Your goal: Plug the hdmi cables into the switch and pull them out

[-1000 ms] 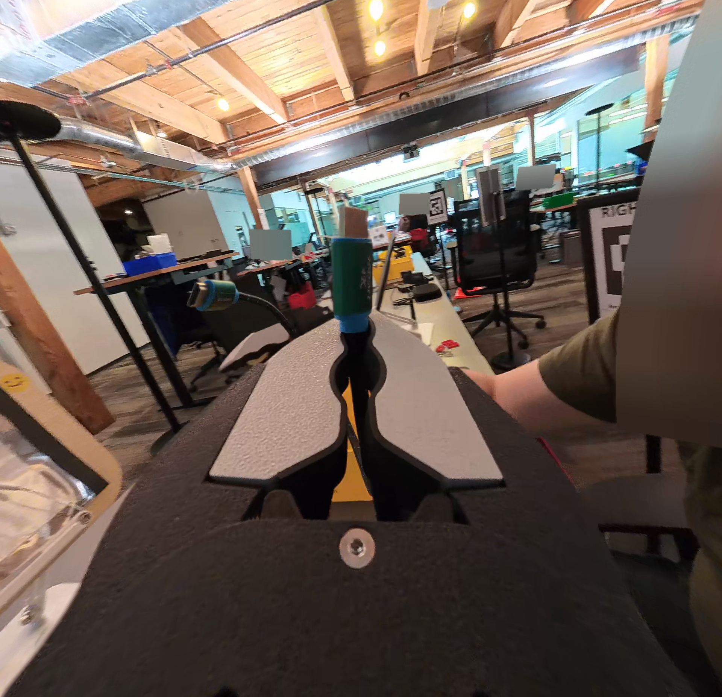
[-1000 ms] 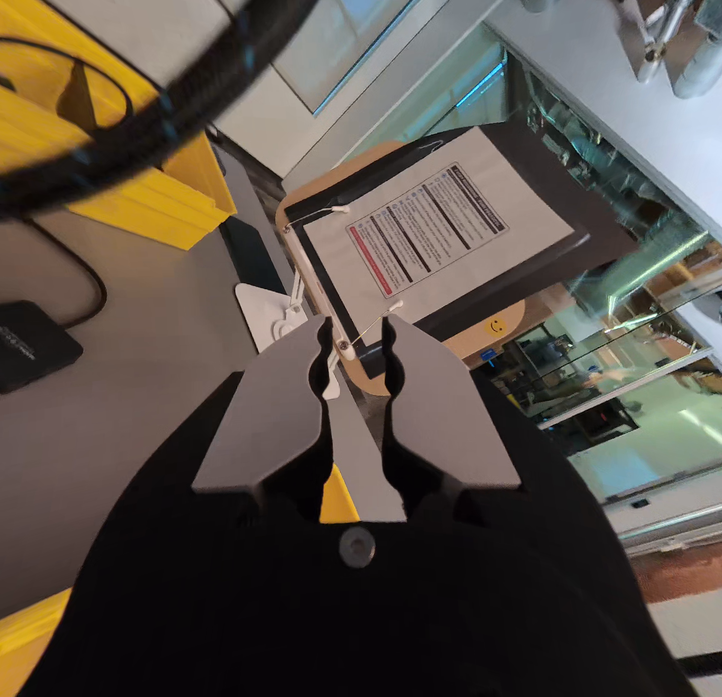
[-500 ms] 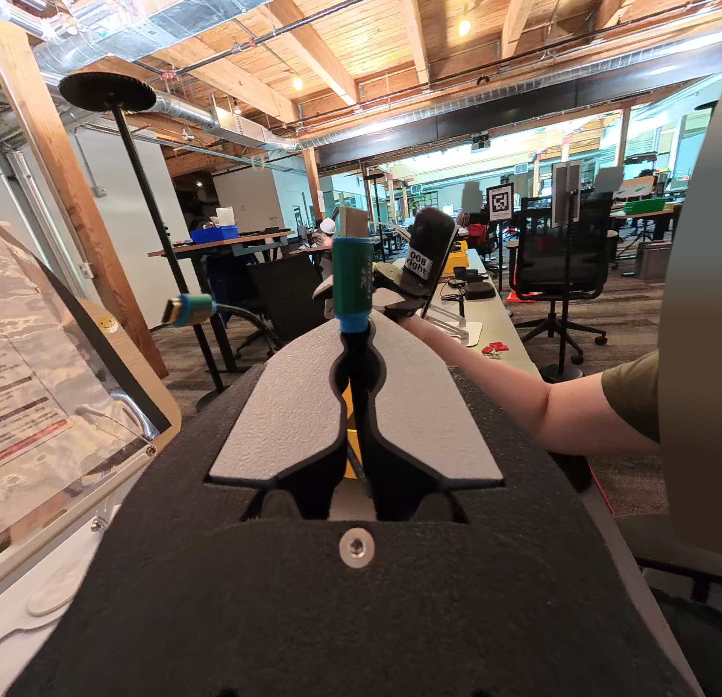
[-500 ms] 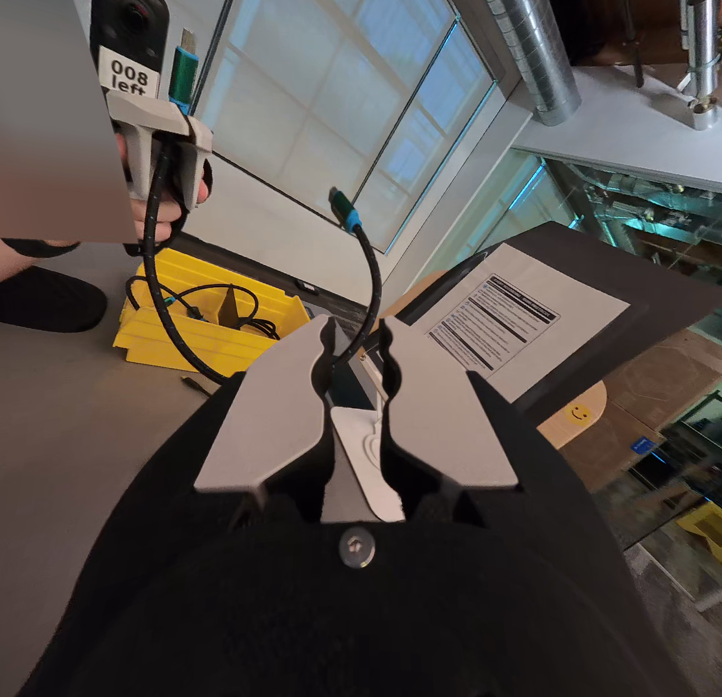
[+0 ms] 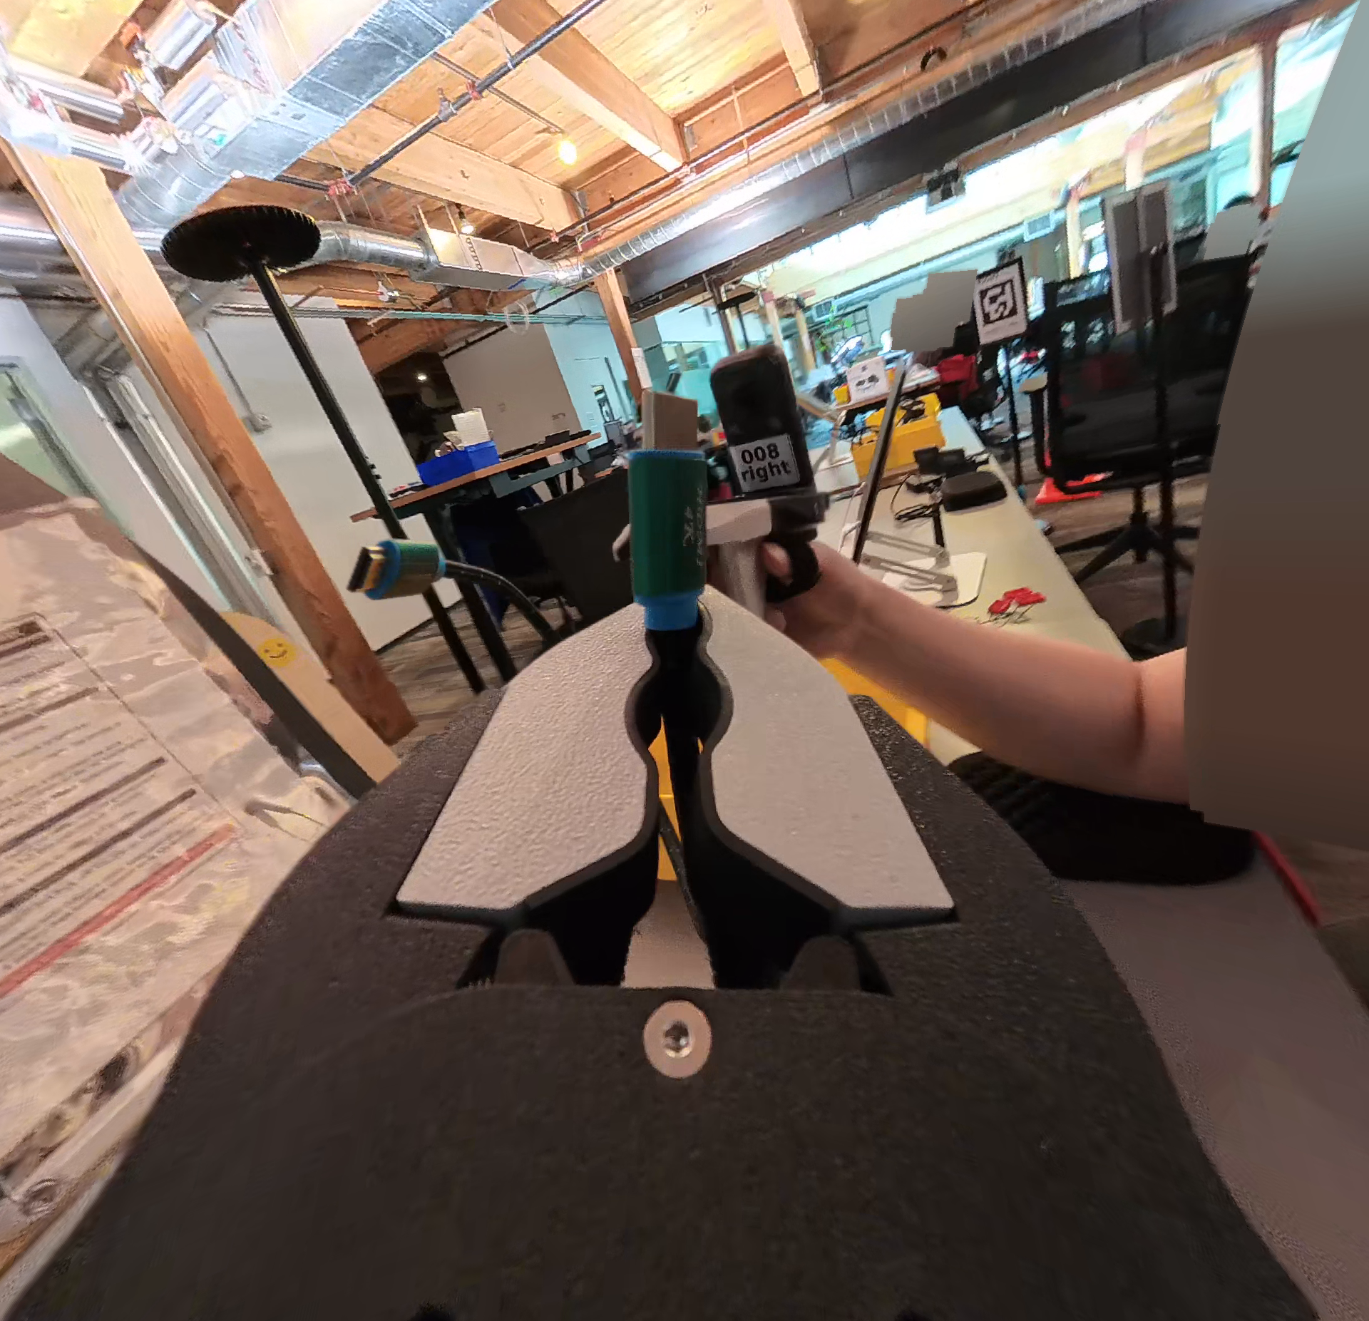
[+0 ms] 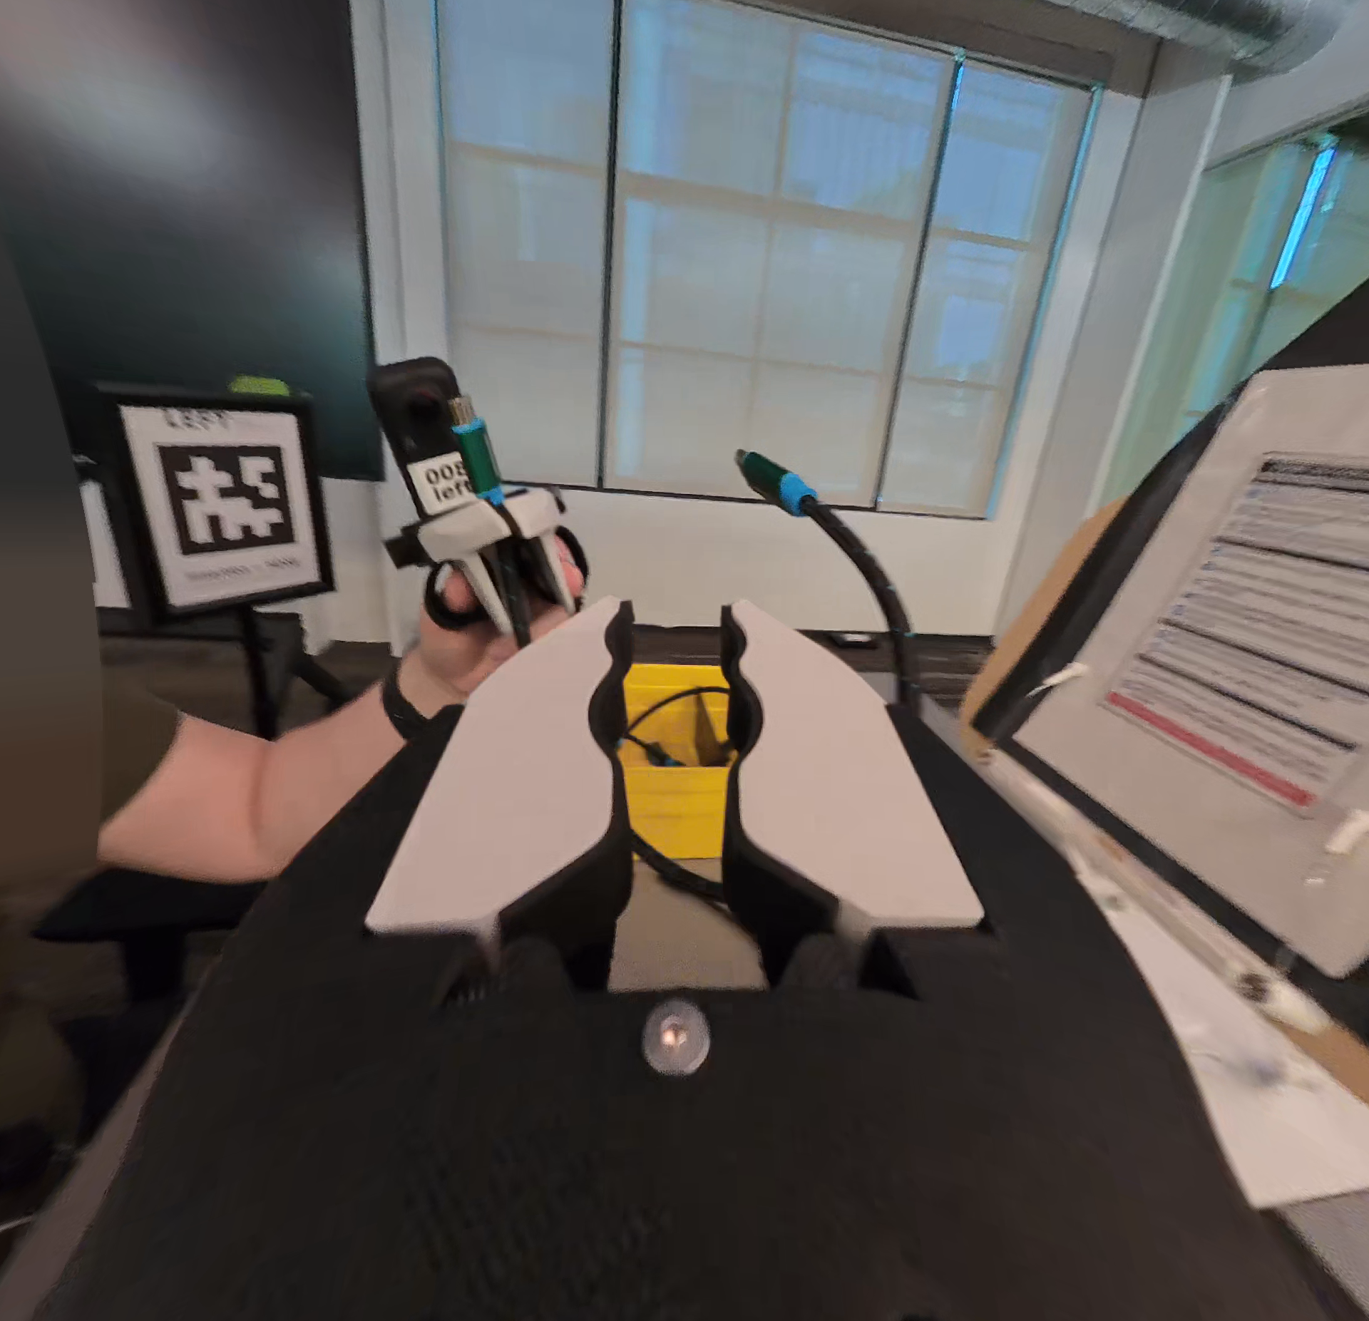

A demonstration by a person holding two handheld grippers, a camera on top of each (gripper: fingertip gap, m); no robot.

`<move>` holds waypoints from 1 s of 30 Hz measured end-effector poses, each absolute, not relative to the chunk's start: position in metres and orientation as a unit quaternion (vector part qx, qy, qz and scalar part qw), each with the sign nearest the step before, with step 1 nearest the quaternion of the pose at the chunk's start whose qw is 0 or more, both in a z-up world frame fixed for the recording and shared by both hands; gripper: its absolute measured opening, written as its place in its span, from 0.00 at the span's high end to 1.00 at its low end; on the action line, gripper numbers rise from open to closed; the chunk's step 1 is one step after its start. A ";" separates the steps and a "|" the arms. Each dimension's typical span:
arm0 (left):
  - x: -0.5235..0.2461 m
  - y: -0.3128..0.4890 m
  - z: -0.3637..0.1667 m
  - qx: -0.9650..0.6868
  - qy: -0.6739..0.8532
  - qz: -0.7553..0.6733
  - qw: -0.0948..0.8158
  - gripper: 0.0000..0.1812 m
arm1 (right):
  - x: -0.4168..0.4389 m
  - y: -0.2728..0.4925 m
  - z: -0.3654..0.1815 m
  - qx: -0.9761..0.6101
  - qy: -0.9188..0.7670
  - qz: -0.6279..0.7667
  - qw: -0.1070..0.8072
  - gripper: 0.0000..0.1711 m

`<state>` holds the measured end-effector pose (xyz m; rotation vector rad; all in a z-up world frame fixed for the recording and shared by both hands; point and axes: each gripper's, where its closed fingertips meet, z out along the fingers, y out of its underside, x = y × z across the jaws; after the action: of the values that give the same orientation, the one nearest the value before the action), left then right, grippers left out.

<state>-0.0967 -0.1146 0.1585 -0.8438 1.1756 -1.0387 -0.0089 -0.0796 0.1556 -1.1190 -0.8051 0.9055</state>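
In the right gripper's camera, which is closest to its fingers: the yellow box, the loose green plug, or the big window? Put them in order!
From the right gripper:
1. Yellow box, just beyond the fingertips, below.
2. Loose green plug, up and right.
3. Window, far behind.

Left gripper (image 5: 675, 622) clamped (right gripper (image 6: 675, 622) parted)

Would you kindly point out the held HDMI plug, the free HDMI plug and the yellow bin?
held plug (image 5: 667, 528), left wrist view, on its green body.
free plug (image 6: 774, 479), right wrist view, on its green shell.
yellow bin (image 6: 674, 804), right wrist view, on its front wall.
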 end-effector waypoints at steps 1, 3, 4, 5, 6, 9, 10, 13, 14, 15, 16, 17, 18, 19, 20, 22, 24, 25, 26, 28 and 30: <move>-0.094 -0.115 0.156 -0.364 0.519 -0.439 0.637 1.00 | -0.014 -0.082 0.155 -0.503 -0.357 0.424 0.664 0.87; -0.087 -0.118 0.150 -0.350 0.535 -0.401 0.656 1.00 | -0.025 -0.088 0.154 -0.512 -0.348 0.472 0.628 0.85; -0.084 -0.119 0.148 -0.344 0.541 -0.380 0.667 1.00 | -0.032 -0.092 0.154 -0.515 -0.341 0.502 0.606 0.84; -0.082 -0.121 0.146 -0.336 0.546 -0.361 0.678 1.00 | -0.039 -0.097 0.155 -0.515 -0.333 0.534 0.582 0.83; -0.079 -0.123 0.144 -0.328 0.550 -0.347 0.685 1.00 | -0.045 -0.101 0.155 -0.515 -0.322 0.565 0.559 0.82; -0.071 -0.135 0.138 -0.298 0.569 -0.320 0.697 1.00 | -0.056 -0.099 0.158 -0.502 -0.268 0.635 0.522 0.74; -0.069 -0.138 0.136 -0.292 0.574 -0.315 0.697 1.00 | -0.057 -0.095 0.158 -0.493 -0.251 0.651 0.520 0.72; -0.062 -0.148 0.130 -0.278 0.589 -0.318 0.689 1.00 | -0.053 -0.089 0.161 -0.451 -0.225 0.689 0.521 0.69; -0.060 -0.151 0.128 -0.272 0.593 -0.319 0.687 1.00 | -0.051 -0.088 0.163 -0.436 -0.220 0.698 0.524 0.69; -0.058 -0.152 0.126 -0.268 0.597 -0.316 0.687 1.00 | -0.047 -0.090 0.167 -0.417 -0.219 0.707 0.528 0.69; -0.057 -0.153 0.125 -0.266 0.598 -0.309 0.690 1.00 | -0.044 -0.093 0.170 -0.402 -0.219 0.713 0.531 0.69; -0.056 -0.153 0.124 -0.263 0.600 -0.303 0.692 1.00 | -0.042 -0.095 0.173 -0.391 -0.220 0.715 0.536 0.69; -0.055 -0.155 0.123 -0.259 0.603 -0.299 0.693 1.00 | -0.040 -0.098 0.176 -0.383 -0.225 0.715 0.540 0.70; -0.055 -0.155 0.123 -0.257 0.603 -0.296 0.695 1.00 | -0.038 -0.100 0.178 -0.378 -0.228 0.713 0.545 0.71; -0.056 -0.156 0.124 -0.254 0.602 -0.294 0.697 1.00 | -0.036 -0.101 0.180 -0.374 -0.229 0.711 0.550 0.71; -0.057 -0.157 0.124 -0.251 0.602 -0.295 0.698 1.00 | -0.032 -0.102 0.183 -0.369 -0.222 0.713 0.553 0.73; -0.058 -0.158 0.126 -0.249 0.600 -0.296 0.700 1.00 | -0.030 -0.101 0.185 -0.366 -0.217 0.715 0.554 0.74; -0.058 -0.158 0.126 -0.249 0.600 -0.295 0.700 1.00 | -0.030 -0.101 0.185 -0.366 -0.217 0.717 0.553 0.75; -0.059 -0.157 0.127 -0.249 0.600 -0.294 0.701 1.00 | -0.030 -0.102 0.185 -0.364 -0.220 0.718 0.551 0.76; -0.060 -0.157 0.128 -0.249 0.600 -0.295 0.701 1.00 | -0.030 -0.103 0.185 -0.362 -0.226 0.718 0.550 0.82; -0.061 -0.156 0.129 -0.251 0.598 -0.296 0.701 1.00 | -0.029 -0.103 0.186 -0.359 -0.221 0.717 0.555 0.83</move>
<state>-0.0613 -0.1559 0.1289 -0.5584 1.3319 -0.6596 -0.0291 -0.1026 0.1856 -0.8488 -0.5210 1.6938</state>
